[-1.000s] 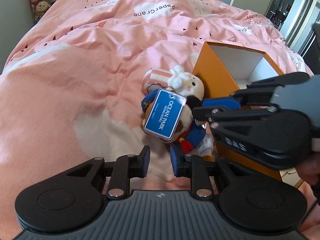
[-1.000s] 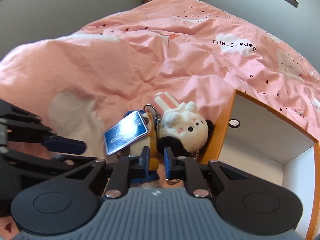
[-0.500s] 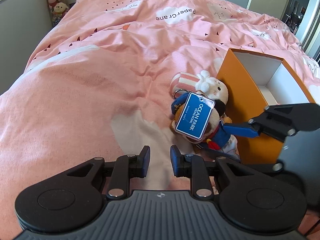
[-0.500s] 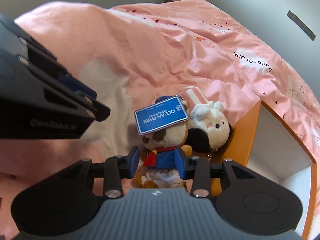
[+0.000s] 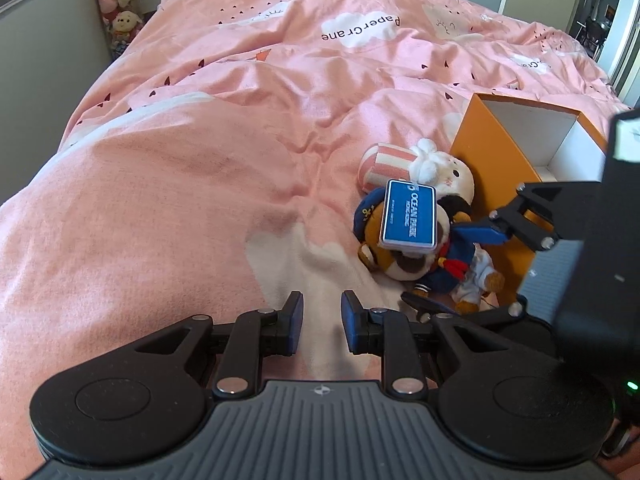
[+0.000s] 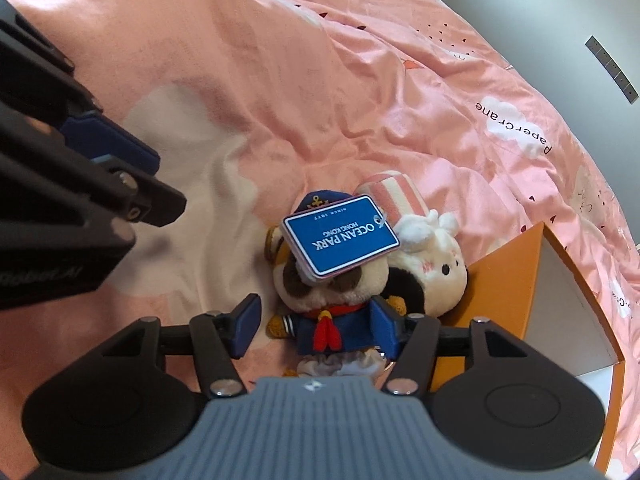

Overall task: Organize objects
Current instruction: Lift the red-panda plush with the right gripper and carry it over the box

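Plush (image 6: pixel 332 328) between opening right fingers (image 6: pixel 384 330)

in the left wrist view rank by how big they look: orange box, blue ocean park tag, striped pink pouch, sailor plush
1. orange box, partly hidden behind the right gripper
2. sailor plush
3. blue Ocean Park tag and striped pink pouch: look about alike, so unranked.

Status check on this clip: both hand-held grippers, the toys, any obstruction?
Left hand-held gripper nearly shut, empty. Right hand-held gripper opening, straddling sailor plush. White plush wedged against orange box. Path clear.
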